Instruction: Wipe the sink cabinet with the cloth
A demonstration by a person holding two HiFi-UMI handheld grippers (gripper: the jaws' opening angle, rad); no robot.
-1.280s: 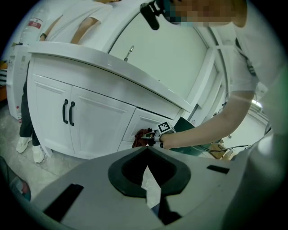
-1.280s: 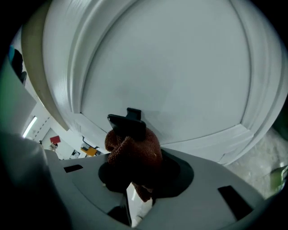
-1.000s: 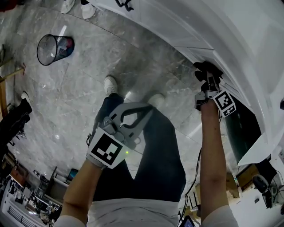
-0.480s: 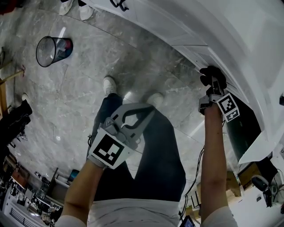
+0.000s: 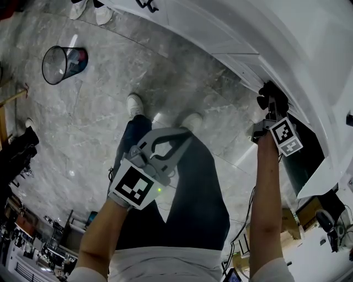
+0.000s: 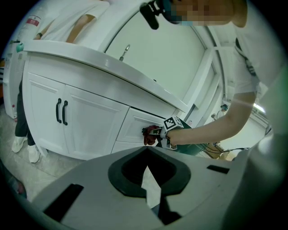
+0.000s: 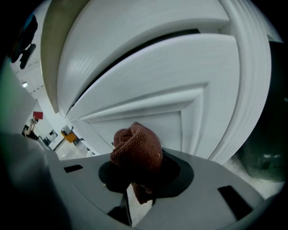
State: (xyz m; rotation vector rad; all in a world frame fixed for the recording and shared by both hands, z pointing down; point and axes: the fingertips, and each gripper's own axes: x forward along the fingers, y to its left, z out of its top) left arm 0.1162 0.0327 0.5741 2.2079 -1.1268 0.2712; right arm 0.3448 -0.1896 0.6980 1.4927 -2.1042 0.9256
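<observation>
The white sink cabinet (image 5: pixel 220 33) runs across the top right of the head view. My right gripper (image 5: pixel 268 103) is shut on a reddish-brown knit cloth (image 5: pixel 270 92) and holds it against a drawer front (image 7: pixel 148 121) under the counter edge. In the right gripper view the bunched cloth (image 7: pixel 137 148) bulges out of the jaws, right next to the panel. The left gripper view shows the cloth (image 6: pixel 149 134) and the right gripper (image 6: pixel 157 131) at the cabinet (image 6: pixel 90 121). My left gripper (image 5: pixel 183 136) hangs in front of the person's legs, shut and holding nothing.
A wire wastebasket (image 5: pixel 63 61) stands on the marble floor at the left. Another person's feet (image 5: pixel 88 8) are at the cabinet's far end. A dark green object (image 5: pixel 300 160) stands right of the drawer. Black door handles (image 6: pixel 61 112) sit on the left doors.
My right gripper has slid the cloth to the right along the cabinet front. The left gripper has stayed where it was.
</observation>
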